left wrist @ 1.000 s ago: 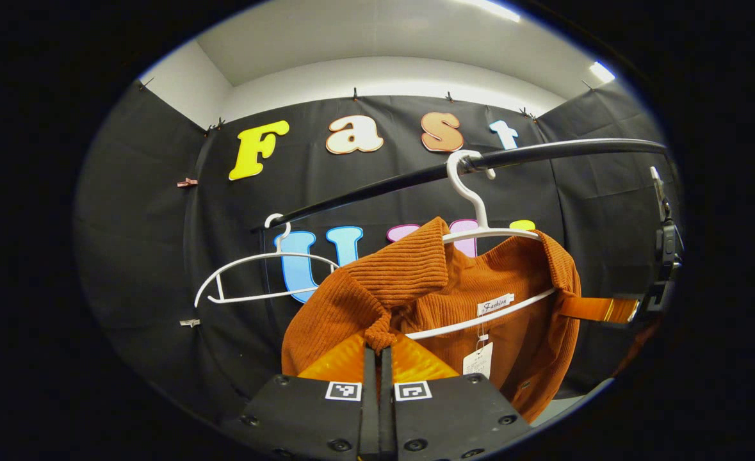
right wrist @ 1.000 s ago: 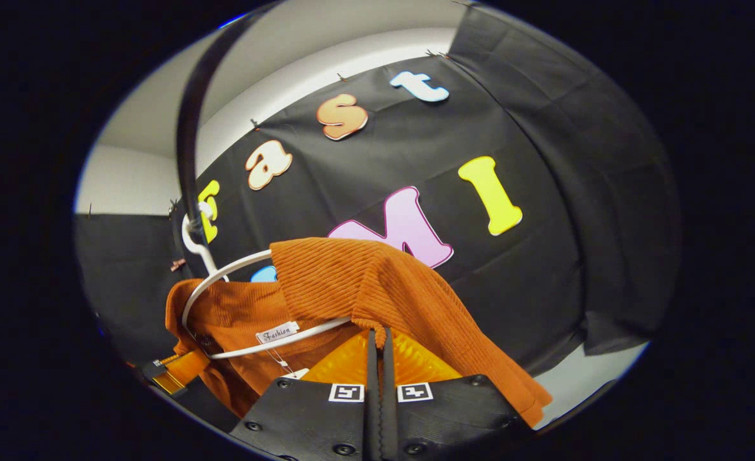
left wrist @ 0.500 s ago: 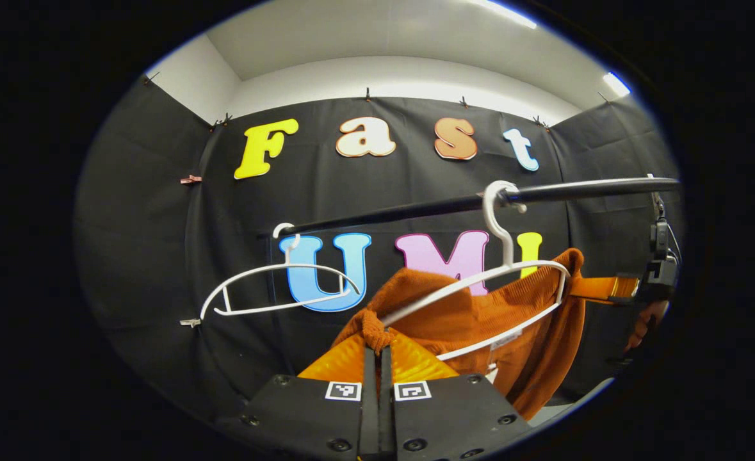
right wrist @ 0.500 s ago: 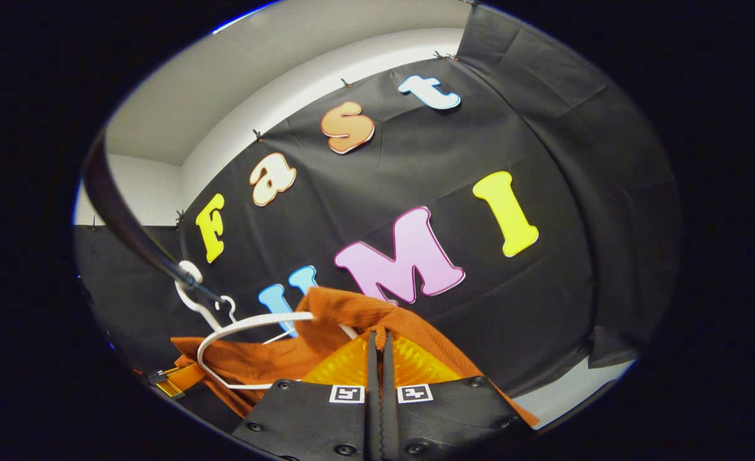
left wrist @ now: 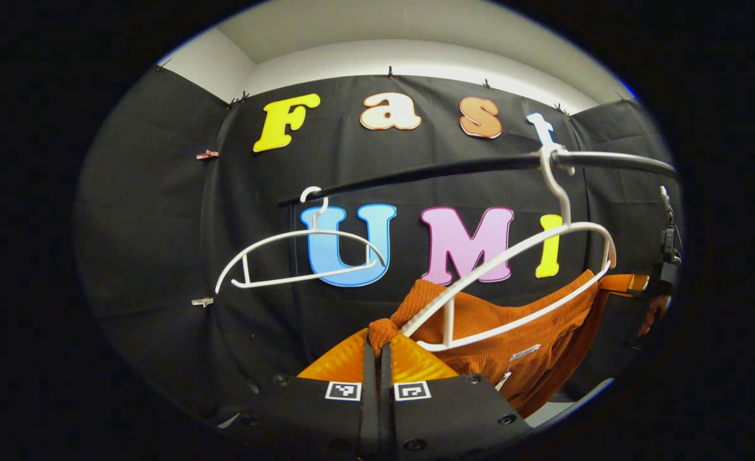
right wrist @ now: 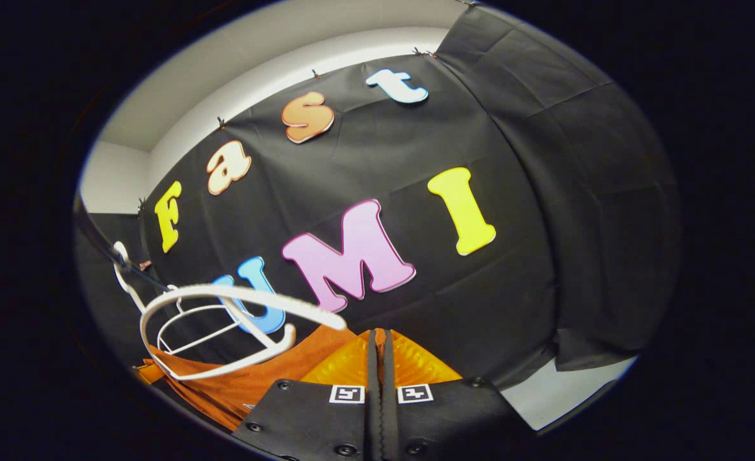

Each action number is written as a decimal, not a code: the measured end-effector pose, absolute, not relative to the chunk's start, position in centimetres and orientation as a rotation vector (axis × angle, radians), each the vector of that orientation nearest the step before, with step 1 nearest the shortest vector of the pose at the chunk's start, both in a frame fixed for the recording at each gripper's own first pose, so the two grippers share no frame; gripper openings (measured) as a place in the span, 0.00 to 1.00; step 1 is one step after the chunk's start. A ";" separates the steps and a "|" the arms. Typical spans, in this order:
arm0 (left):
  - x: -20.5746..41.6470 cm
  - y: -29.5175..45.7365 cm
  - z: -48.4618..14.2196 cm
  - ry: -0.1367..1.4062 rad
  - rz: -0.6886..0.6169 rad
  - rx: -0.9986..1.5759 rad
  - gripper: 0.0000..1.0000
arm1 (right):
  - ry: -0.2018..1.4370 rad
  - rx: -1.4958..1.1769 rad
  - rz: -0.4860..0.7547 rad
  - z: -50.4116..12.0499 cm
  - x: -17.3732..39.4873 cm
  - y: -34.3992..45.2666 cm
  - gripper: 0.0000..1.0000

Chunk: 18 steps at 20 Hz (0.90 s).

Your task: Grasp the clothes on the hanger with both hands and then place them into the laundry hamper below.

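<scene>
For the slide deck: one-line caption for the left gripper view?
Left gripper shut on orange ribbed garment, pulled below white plastic hanger on black rail.

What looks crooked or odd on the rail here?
The white hanger hangs tilted on the rail, its left end low. The orange sweater has slid below its bars, pinched by the left gripper.

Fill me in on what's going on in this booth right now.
A person is pulling an orange ribbed garment off a white hanger with two handheld grippers. The left gripper is shut on a bunched edge of the cloth, and the right gripper pinches another edge. The garment hangs below the hanger's upper arm, while the hanger remains hooked on the black rail. An empty white hanger hangs nearby.
</scene>
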<state>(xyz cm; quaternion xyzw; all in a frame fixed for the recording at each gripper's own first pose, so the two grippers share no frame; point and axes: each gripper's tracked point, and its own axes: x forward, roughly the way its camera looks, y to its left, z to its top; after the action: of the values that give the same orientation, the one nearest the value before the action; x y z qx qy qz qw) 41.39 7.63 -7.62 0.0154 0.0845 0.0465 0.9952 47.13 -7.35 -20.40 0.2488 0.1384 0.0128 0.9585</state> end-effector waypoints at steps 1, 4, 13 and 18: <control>41.0 7.9 -8.8 0.186 0.094 0.032 0.05 | 0.304 0.501 0.028 -21.5 46.3 -6.7 0.04; 39.7 8.3 -13.2 0.253 0.077 0.017 0.04 | 0.373 0.500 0.047 -24.6 43.7 -4.5 0.04; 36.7 0.1 -16.3 0.292 -0.161 -0.025 0.05 | 0.450 0.562 0.304 -23.0 36.6 8.0 0.04; 37.3 -2.5 -15.4 0.274 -0.218 -0.049 0.05 | 0.453 0.498 0.390 -22.5 35.7 10.7 0.04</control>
<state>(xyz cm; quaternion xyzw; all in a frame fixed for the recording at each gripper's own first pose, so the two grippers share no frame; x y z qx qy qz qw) 37.33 -2.53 -15.41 -0.0241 0.1365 -0.1083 0.9844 35.74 10.74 -22.51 0.2427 0.2207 0.1903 0.9253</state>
